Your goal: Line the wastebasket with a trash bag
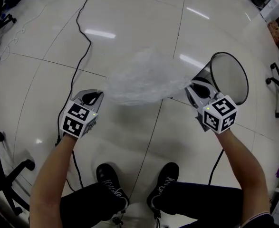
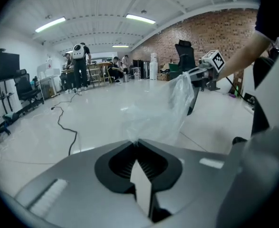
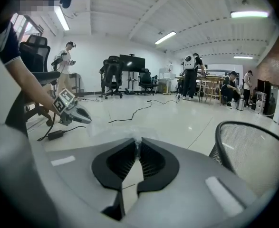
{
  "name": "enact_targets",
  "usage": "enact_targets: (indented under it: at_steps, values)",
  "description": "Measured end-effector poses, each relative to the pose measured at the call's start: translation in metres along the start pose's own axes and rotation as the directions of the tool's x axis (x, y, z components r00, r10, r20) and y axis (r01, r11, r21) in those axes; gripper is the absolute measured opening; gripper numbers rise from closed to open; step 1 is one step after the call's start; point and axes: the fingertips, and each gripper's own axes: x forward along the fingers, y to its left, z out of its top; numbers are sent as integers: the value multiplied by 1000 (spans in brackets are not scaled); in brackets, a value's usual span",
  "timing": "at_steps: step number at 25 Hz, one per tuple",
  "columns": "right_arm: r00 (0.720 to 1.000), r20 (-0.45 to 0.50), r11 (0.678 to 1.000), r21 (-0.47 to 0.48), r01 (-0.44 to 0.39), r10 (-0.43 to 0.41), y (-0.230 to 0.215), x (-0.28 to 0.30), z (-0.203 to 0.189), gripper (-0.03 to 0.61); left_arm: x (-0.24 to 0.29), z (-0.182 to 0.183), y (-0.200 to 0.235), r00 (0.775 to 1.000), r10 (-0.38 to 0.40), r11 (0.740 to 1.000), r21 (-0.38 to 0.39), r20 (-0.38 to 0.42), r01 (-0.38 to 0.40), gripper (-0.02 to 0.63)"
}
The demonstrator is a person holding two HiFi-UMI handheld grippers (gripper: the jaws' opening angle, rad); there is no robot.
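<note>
A clear, crumpled trash bag (image 1: 144, 77) hangs stretched in the air between my two grippers. My left gripper (image 1: 100, 95) is shut on the bag's left edge. The left gripper view shows the film (image 2: 163, 113) pinched at the closed tips (image 2: 137, 141). My right gripper (image 1: 189, 87) is shut on the bag's right edge, with a fold of film (image 3: 129, 139) caught at its tips (image 3: 138, 140). The black mesh wastebasket (image 1: 206, 75) lies tipped just beyond the right gripper, mouth toward the right. Its rim (image 3: 253, 151) fills the right gripper view's lower right.
A black cable (image 1: 82, 46) runs across the glossy tiled floor at the left. An office chair base (image 1: 6, 175) stands at the lower left and another chair (image 1: 277, 89) at the right edge. The person's shoes (image 1: 110, 184) are below. People at desks (image 2: 80, 65) stand far off.
</note>
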Motion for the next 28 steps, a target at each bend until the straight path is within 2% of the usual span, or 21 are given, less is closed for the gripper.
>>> enact_targets:
  at_steps: [5,12,18,23,28]
  values:
    - [1000,28,999,-46,11,-9,5,-34,38,3,-43,67,-7,998,-13,996,91,65,7,11]
    - [994,85,995,-67,73,-67,1,-101,85,3,-101,140,-16,986,-9,995,99,166,-7,11]
    - [982,146,988,-72,135,-123,-1,-170,117,2,-150,210,-40,968,-8,989,144,251,-29,11]
    - [962,199,978,-51,201,-187,-15,-228,129,2,-175,262,-65,952,1,988,148,305,-48,11]
    - [929,252,959,-14,283,-271,-36,-279,138,2,-183,306,-97,936,-30,982,187,351,-39,11]
